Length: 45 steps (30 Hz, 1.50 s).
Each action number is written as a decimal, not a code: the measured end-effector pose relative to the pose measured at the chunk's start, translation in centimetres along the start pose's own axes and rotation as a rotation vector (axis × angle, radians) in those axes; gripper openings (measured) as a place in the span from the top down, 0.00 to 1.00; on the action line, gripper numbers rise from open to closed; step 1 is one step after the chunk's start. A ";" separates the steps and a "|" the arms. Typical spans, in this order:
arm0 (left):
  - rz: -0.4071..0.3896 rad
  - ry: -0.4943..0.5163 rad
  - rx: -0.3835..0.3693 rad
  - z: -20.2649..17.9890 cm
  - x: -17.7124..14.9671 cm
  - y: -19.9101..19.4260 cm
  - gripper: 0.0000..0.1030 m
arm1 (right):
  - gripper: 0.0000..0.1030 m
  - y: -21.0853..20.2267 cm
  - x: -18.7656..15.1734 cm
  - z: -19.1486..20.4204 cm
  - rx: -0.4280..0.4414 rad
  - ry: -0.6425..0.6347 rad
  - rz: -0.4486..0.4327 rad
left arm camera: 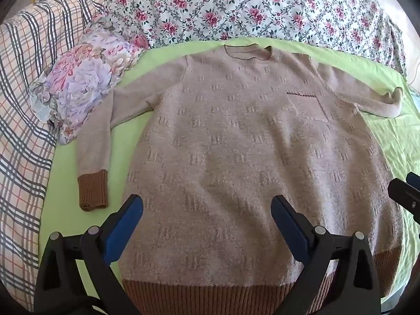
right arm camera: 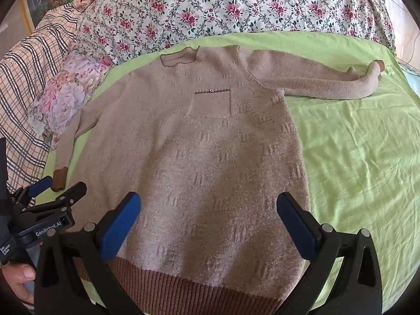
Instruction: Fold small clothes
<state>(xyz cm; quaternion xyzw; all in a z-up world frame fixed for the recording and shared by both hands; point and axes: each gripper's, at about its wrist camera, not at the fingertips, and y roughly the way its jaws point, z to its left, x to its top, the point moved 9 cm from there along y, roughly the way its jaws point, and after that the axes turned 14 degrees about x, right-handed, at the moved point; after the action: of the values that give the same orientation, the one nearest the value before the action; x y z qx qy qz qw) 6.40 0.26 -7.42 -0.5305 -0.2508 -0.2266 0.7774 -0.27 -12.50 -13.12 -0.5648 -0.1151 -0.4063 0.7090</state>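
A bed (left arm camera: 388,141) covered with a lime-green sheet (right arm camera: 354,157) is carrying everything here. Along its far edge a floral quilt (left arm camera: 236,5) is lying bunched up, and a plaid blanket (left arm camera: 23,84) is running down the left edge. A beige sweater (left arm camera: 236,144) with a brown ribbed hem (left arm camera: 199,296) is lying flat and face up across the middle of the bed, neckline toward the far edge and hem at the near edge. Its right sleeve (right arm camera: 328,86) is stretching out toward the right edge, while the left sleeve (left arm camera: 94,141) is bending down along the left side, ending in a brown cuff (left arm camera: 93,190). A small floral garment (left arm camera: 78,84) is sitting crumpled by the far left corner, touching that sleeve. A chest pocket (right arm camera: 211,103) is showing on the sweater. The left gripper (left arm camera: 207,210) is hovering over the hem with its jaws spread wide, holding nothing. The right gripper (right arm camera: 210,207) is likewise gaping wide above the hem, empty.
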 end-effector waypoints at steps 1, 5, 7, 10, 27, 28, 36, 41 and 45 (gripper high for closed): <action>-0.001 0.000 -0.001 0.0 0.0 0.0 0.04 | 0.00 0.0 0.1 -0.1 0.003 -0.001 0.002; -0.003 0.004 -0.004 0.0 0.1 0.0 0.04 | 0.00 0.1 0.1 -0.1 0.005 0.002 -0.002; -0.003 0.004 -0.007 -0.1 0.0 0.0 0.04 | 0.00 0.1 0.0 -0.1 0.007 0.002 0.001; -0.005 0.008 -0.010 -0.3 0.1 -0.1 0.04 | 0.00 0.4 -0.2 0.3 0.004 -0.002 0.000; -0.022 0.016 -0.038 -0.6 0.5 -0.5 0.04 | 0.00 0.3 0.1 0.1 0.007 -0.002 0.004; -0.021 0.016 -0.039 -0.6 0.5 -0.5 0.04 | 0.00 0.3 0.2 0.1 0.008 -0.002 0.003; -0.010 0.009 -0.103 -1.7 1.0 -0.1 0.04 | 0.00 0.0 0.9 -1.1 0.004 0.018 -0.009; -0.012 0.029 -0.101 -2.6 1.7 0.6 0.04 | 0.02 -0.5 2.1 -2.8 -0.016 0.028 -0.033; 0.001 0.016 -0.151 -3.2 2.6 1.1 0.04 | 0.15 -1.9 3.4 -5.2 -0.030 0.086 -0.048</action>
<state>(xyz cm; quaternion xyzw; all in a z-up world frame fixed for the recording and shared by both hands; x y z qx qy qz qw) 9.58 -2.62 -7.57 -0.5860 -0.2265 -0.2490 0.7371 -0.97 -18.70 -11.43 -0.5544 -0.0919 -0.4486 0.6950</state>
